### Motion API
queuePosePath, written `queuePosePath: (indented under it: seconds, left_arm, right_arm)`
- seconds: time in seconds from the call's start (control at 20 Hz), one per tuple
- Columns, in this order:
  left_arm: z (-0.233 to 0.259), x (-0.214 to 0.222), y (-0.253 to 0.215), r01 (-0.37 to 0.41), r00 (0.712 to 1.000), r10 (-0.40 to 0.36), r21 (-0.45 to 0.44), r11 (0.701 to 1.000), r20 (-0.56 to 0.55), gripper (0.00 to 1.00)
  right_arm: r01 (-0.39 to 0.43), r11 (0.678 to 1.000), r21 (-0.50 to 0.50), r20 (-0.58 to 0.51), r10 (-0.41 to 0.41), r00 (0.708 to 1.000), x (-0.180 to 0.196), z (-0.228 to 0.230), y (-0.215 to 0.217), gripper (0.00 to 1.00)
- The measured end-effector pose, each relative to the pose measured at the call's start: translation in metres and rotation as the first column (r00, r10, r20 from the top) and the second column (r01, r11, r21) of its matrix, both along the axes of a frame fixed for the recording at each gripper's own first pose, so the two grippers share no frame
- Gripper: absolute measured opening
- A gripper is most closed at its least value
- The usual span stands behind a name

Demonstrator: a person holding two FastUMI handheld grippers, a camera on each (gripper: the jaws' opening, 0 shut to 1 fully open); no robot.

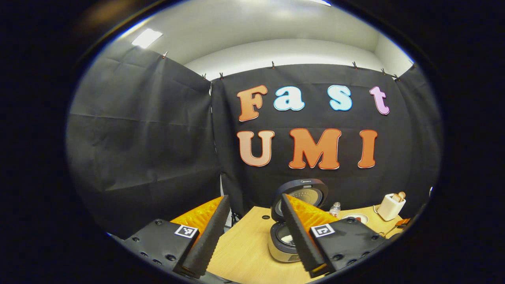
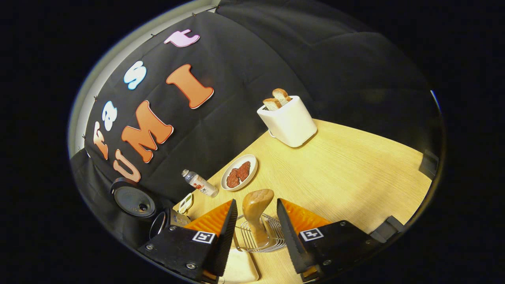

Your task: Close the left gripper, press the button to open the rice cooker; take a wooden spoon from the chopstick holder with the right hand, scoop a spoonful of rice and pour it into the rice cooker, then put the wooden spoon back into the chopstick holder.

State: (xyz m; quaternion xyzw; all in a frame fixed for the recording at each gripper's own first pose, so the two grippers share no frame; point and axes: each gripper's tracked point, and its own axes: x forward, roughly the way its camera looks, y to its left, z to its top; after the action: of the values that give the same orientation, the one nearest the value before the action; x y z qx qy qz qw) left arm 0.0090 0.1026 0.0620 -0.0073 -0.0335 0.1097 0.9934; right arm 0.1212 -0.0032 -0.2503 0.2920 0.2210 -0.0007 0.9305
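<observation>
Right gripper point(image 2: 254, 227) fingers spread either side of wooden spoon point(image 2: 256, 211), upright in wire chopstick holder point(image 2: 263, 240). Rice cooker point(image 1: 290, 227) open beyond spread left gripper point(image 1: 252, 232) fingers. Off-centre pinch risks tipping holder.

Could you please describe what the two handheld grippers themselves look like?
Both look alike: the left gripper and right gripper each have two black fingers with ribbed black foam pads, orange backing behind the pads, and black bolted blocks bearing small square black-and-white markers.
</observation>
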Motion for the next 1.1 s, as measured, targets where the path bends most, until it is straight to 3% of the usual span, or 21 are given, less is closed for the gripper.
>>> queuePosePath:
  seconds: [0.25,0.5,0.8,1.1]
  left_arm:
    - [-0.010,0.002,-0.005,-0.010,1.000,0.010,-0.017,1.000,-0.028,1.00]
    - [-0.014,0.006,-0.003,-0.016,0.999,0.014,-0.048,0.999,-0.035,0.99]
    - [-0.019,0.020,0.005,0.029,0.999,-0.030,-0.057,0.998,-0.025,0.98]
    - [-0.021,0.053,0.029,0.108,0.994,-0.109,-0.058,0.993,-0.027,0.98]
  right_arm:
    - [-0.025,0.998,0.056,-0.006,0.025,1.000,0.003,0.001,0.003,0.35]
    - [-0.040,0.997,0.063,-0.001,0.040,0.999,0.007,0.007,0.011,0.18]
    - [-0.029,1.000,0.012,0.053,0.028,0.998,0.001,0.052,0.018,0.16]
    - [0.019,0.993,-0.114,0.164,0.000,0.986,-0.032,0.123,0.042,0.16]
